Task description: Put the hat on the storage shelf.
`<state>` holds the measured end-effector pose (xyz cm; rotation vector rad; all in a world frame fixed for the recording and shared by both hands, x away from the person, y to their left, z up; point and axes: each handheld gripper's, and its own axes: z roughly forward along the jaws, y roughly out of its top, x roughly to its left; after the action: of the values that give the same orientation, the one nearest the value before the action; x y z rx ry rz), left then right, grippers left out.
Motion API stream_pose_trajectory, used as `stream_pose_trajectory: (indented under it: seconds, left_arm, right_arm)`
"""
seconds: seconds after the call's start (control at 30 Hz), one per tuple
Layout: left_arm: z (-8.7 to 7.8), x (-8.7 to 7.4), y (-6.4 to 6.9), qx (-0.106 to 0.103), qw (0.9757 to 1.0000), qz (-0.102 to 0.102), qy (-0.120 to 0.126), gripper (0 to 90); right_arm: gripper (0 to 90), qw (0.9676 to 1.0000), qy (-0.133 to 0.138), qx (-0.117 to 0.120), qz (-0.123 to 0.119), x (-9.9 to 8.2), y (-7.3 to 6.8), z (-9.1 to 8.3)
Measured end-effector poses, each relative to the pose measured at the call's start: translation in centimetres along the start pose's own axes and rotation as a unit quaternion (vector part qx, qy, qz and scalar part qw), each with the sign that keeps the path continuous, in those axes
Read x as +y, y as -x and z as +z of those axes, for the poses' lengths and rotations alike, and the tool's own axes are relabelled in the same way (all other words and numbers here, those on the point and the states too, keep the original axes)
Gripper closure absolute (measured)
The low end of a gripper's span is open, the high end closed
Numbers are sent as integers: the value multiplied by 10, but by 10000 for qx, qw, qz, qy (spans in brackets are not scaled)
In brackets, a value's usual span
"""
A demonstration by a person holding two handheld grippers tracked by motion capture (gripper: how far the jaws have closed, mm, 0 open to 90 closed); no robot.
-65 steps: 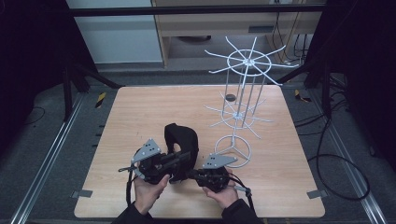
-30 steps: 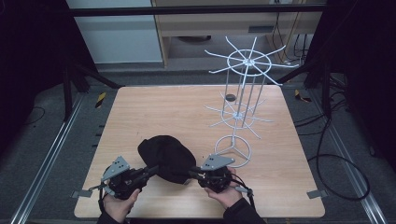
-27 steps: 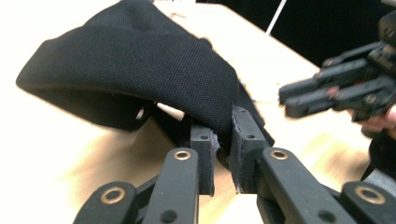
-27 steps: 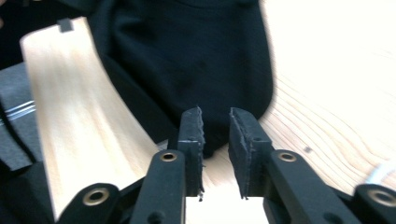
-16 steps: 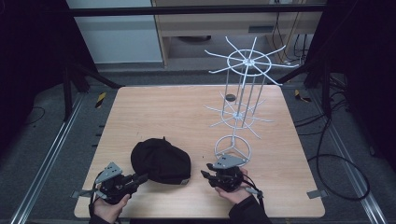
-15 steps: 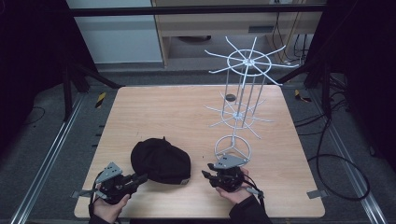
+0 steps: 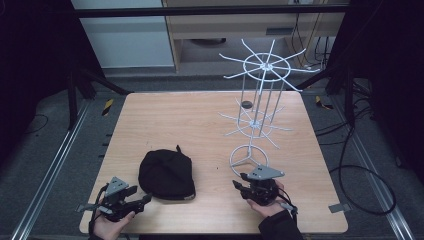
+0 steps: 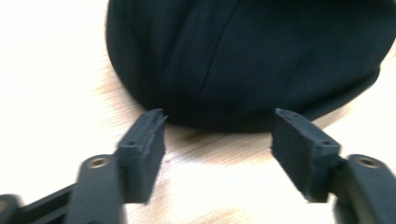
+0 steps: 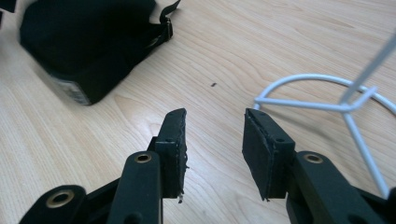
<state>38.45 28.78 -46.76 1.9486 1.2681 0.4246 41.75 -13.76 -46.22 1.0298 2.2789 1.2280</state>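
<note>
A black cap [image 7: 166, 173] lies flat on the wooden table [image 7: 190, 125], near its front left. In the left gripper view the cap [image 8: 243, 56] sits just beyond the jaws. My left gripper [image 7: 142, 200] rests at the table's front left corner, open, its jaws apart with nothing between them [image 8: 217, 140]. My right gripper [image 7: 238, 186] stands open near the front, right of the cap and just in front of the white wire rack's ring base [image 7: 249, 157]. The right gripper view shows the cap [image 9: 88, 42] at upper left and the ring base [image 9: 327, 100] at right.
The white wire display rack [image 7: 262, 90] rises at the back right of the table, with spoked arms at two levels. A small dark disc [image 7: 246, 104] lies by it. Cables trail over the floor at right [image 7: 360, 165].
The cap was held up between both grippers, then laid on the table and let go. Both grippers have drawn back toward the front edge and stand open.
</note>
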Motion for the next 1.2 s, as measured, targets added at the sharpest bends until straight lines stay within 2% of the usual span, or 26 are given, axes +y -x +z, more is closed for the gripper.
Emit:
stream_pose_trajectory:
  seconds: [0.03, 0.13, 0.27, 0.33, 0.43, 0.53, 0.6, 0.67, 0.8, 0.9, 1.1, 1.17, 1.2]
  left_arm:
    - [-1, 0, 0, 25, 10000, -10, -13, 272]
    - [-2, 1, -3, 8, 10000, -20, 89, 270]
    - [-4, 8, -10, 62, 9996, -31, 256, 297]
    - [-4, 15, -16, 155, 9992, -24, 359, 320]
    - [0, 26, -25, 296, 9984, 86, 467, 366]
    - [11, 35, -38, 269, 9978, 222, 560, 416]
    - [16, 37, -43, 248, 9980, 169, 563, 455]
    - [22, 38, -47, 189, 9984, 210, 500, 472]
    - [32, 35, -51, 89, 9989, 300, 359, 531]
    - [36, 33, -51, -14, 9992, 263, 288, 597]
    - [35, 31, -53, -190, 9996, 57, 180, 794]
    - [34, 30, -52, -185, 9997, 55, 142, 842]
    - [33, 29, -52, -187, 9997, 85, 114, 855]
  right_arm:
    - [597, 10000, 6, -20, 20, -1, 2, -2]
    - [592, 10000, 26, -10, 41, -2, 2, -4]
    - [576, 9999, 74, 107, 81, 1, -2, -2]
    - [571, 9998, 112, 165, 77, 3, -5, -1]
    - [560, 9992, 215, 308, 111, 8, -14, 4]
    - [546, 9987, 273, 427, 89, 15, -24, 11]
    - [536, 9979, 330, 541, 99, 21, -32, 19]
    - [524, 9970, 369, 663, 151, 28, -42, 28]
    - [488, 9959, 360, 826, 35, 39, -63, 47]
    - [473, 9953, 322, 912, 13, 45, -79, 63]
    - [471, 9961, 165, 868, -58, 47, -99, 90]
    - [504, 9970, 95, 757, -117, 47, -102, 97]
    - [558, 9971, 59, 746, -115, 47, -103, 99]
